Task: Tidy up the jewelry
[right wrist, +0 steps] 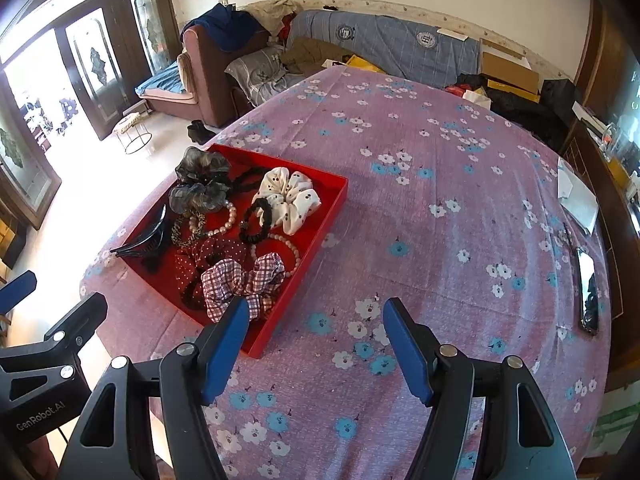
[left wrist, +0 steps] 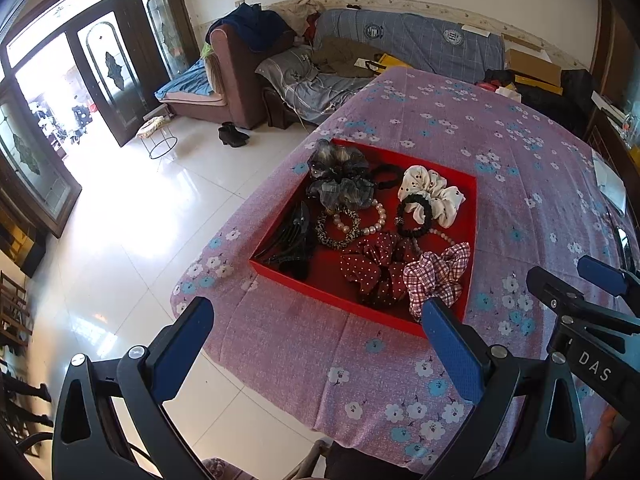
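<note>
A red tray (left wrist: 471,216) (right wrist: 320,216) sits on the purple floral tablecloth near the table's left edge. It holds a grey scrunchie (left wrist: 340,178) (right wrist: 200,184), a white dotted scrunchie (left wrist: 430,192) (right wrist: 288,196), a checked scrunchie (left wrist: 438,274) (right wrist: 240,280), a dark red dotted scrunchie (left wrist: 372,264), a pearl bracelet (left wrist: 378,216), black hair ties (right wrist: 256,224) and a black claw clip (left wrist: 292,240) (right wrist: 148,240). My left gripper (left wrist: 316,308) is open and empty, just short of the tray's near edge. My right gripper (right wrist: 316,308) is open and empty, at the tray's near right corner.
A phone (right wrist: 588,290) and white paper (right wrist: 580,200) lie near the table's right edge. Sofas with clothes and boxes (left wrist: 360,52) stand behind the table. Tiled floor (left wrist: 132,216), a small stool and glass doors are to the left.
</note>
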Demonstrator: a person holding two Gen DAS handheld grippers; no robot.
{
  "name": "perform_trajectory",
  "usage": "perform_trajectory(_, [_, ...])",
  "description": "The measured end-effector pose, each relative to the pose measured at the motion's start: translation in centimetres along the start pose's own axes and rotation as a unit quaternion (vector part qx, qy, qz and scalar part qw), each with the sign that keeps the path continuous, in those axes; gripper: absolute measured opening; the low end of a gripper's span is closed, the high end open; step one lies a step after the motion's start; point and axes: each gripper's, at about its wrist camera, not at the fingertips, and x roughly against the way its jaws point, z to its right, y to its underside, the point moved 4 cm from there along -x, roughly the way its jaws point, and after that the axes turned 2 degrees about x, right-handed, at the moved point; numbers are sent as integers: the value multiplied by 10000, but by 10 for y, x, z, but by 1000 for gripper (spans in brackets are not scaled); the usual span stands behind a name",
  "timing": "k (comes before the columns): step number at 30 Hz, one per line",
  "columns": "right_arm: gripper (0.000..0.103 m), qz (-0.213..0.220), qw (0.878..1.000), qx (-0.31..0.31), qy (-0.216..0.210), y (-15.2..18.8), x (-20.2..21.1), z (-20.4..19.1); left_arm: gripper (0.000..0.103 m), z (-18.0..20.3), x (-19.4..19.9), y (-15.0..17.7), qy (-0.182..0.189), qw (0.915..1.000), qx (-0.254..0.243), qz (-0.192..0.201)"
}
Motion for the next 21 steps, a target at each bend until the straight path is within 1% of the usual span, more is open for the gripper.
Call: perform_trajectory(21, [74, -202, 9996, -167, 47, -9, -20, -10, 103, -8, -26, -12, 132, 9995, -179, -217])
